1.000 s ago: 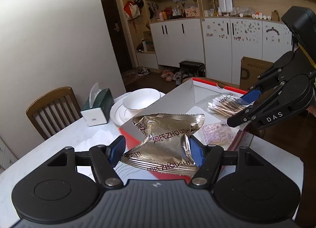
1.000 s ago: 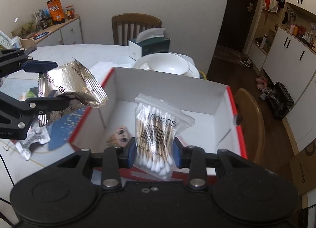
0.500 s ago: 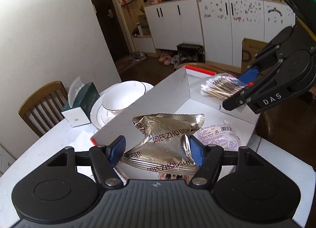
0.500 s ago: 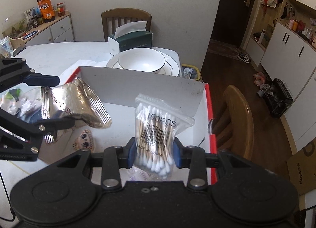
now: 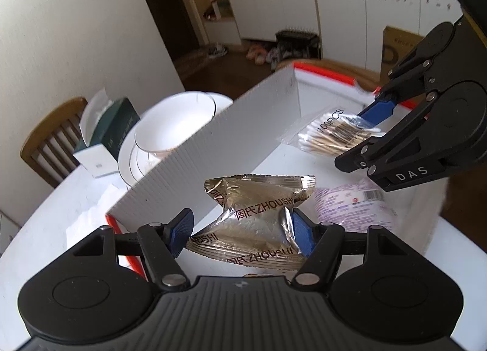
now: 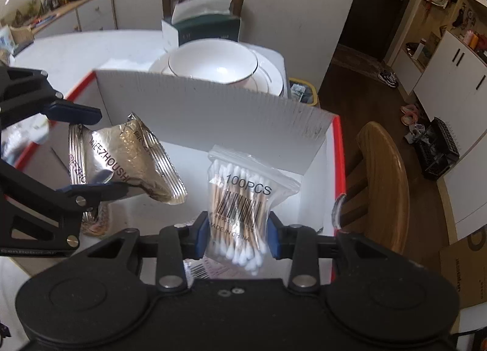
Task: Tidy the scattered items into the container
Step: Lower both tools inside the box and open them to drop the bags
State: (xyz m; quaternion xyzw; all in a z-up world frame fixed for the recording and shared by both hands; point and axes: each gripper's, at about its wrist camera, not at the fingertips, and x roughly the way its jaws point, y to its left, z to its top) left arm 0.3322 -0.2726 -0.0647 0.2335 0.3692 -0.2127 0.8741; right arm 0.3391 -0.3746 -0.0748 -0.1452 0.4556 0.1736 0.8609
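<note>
Fingers of the left gripper are pinching a gold foil snack packet by its sides, holding it above the floor of the white box, near the left wall. A pale printed packet is already lying on the box floor just right of it. Further right, the right gripper is clamping a clear bag of cotton swabs around its middle, hanging over the box's right half. On the table behind the box, a bowl and tissue box are sitting.

Risks, as judged: both grippers are crowding one box, so they could be colliding on descent. The foil packet is looking slippery and could be dropping early. The tall wall could be snagging a finger.
</note>
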